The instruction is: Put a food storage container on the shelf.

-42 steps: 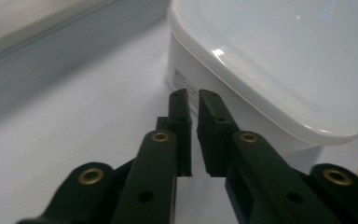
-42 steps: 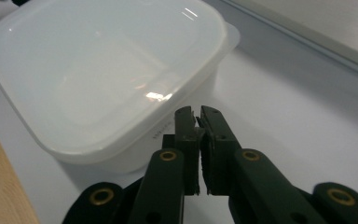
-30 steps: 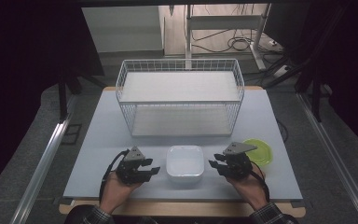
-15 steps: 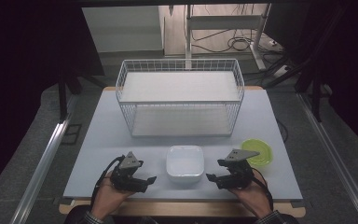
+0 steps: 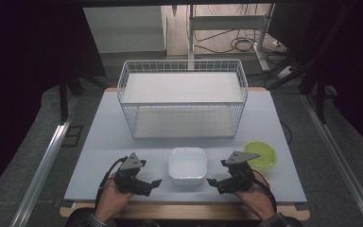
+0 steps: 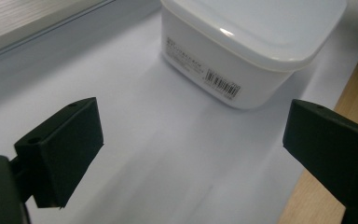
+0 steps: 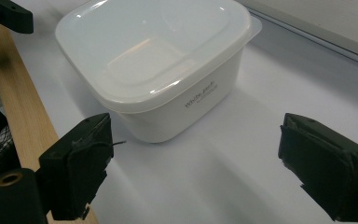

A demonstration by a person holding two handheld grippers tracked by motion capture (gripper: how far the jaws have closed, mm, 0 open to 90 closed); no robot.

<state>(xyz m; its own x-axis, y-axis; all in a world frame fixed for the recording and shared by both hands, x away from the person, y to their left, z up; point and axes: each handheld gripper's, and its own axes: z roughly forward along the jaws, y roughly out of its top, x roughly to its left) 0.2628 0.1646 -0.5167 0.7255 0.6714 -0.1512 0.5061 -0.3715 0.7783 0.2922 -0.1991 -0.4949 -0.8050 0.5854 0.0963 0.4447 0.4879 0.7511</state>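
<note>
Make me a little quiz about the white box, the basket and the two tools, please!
1. True or false: the lid is on the white plastic container.
2. What stands behind the container: A) white wire basket, B) red bucket, C) stack of books?
3. What colour is the bowl beside the right tool?

Key
1. True.
2. A.
3. Green. Both it and the left tool have just been opening their jaws, with nothing between them.

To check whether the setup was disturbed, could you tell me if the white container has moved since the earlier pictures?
No. In the high view the white container sits at the same spot before the wire basket, left of the green lid.
</note>
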